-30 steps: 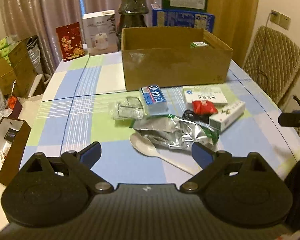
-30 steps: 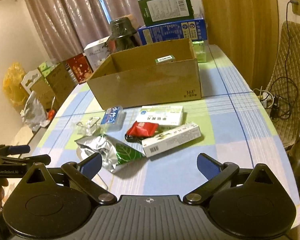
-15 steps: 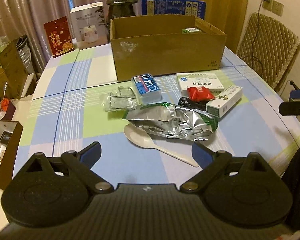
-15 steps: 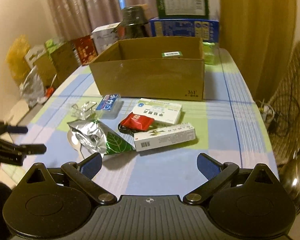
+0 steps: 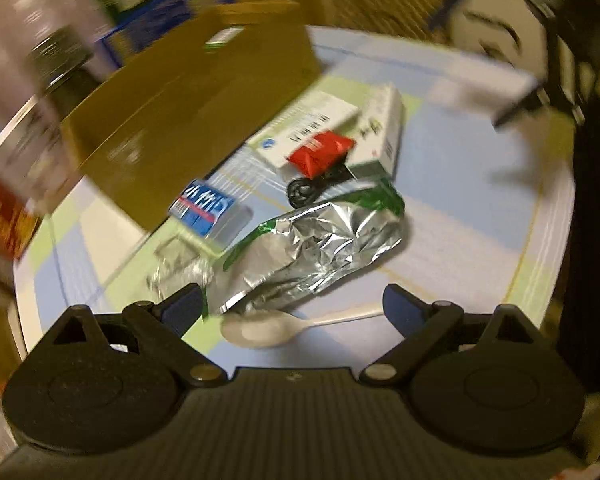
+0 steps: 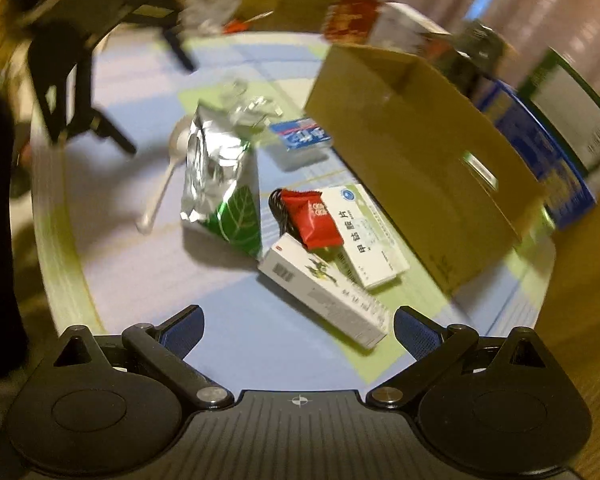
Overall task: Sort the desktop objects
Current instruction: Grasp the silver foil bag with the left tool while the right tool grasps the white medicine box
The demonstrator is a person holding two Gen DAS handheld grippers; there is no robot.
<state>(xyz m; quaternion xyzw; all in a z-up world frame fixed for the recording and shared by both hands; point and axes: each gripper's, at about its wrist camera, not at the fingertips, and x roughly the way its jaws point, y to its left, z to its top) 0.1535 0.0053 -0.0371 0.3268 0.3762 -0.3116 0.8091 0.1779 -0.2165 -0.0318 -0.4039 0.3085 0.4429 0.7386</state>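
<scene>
Left wrist view: my left gripper [image 5: 292, 306] is spread wide and empty over the foil bag [image 5: 316, 248], white spoon [image 5: 268, 330] just under it. Right wrist view: my right gripper [image 6: 298, 326] gapes empty; long white box [image 6: 324, 292] nearest, cardboard box [image 6: 420, 160] beyond.

The white medicine box [image 6: 366, 236] carries the black Chinese characters 甲钴胺片 along its top (beside a small round blue logo). Print on the red packet [image 6: 314, 218], blue pack [image 6: 302, 134] and long carton [image 6: 328, 292] is too blurred to read.
</scene>
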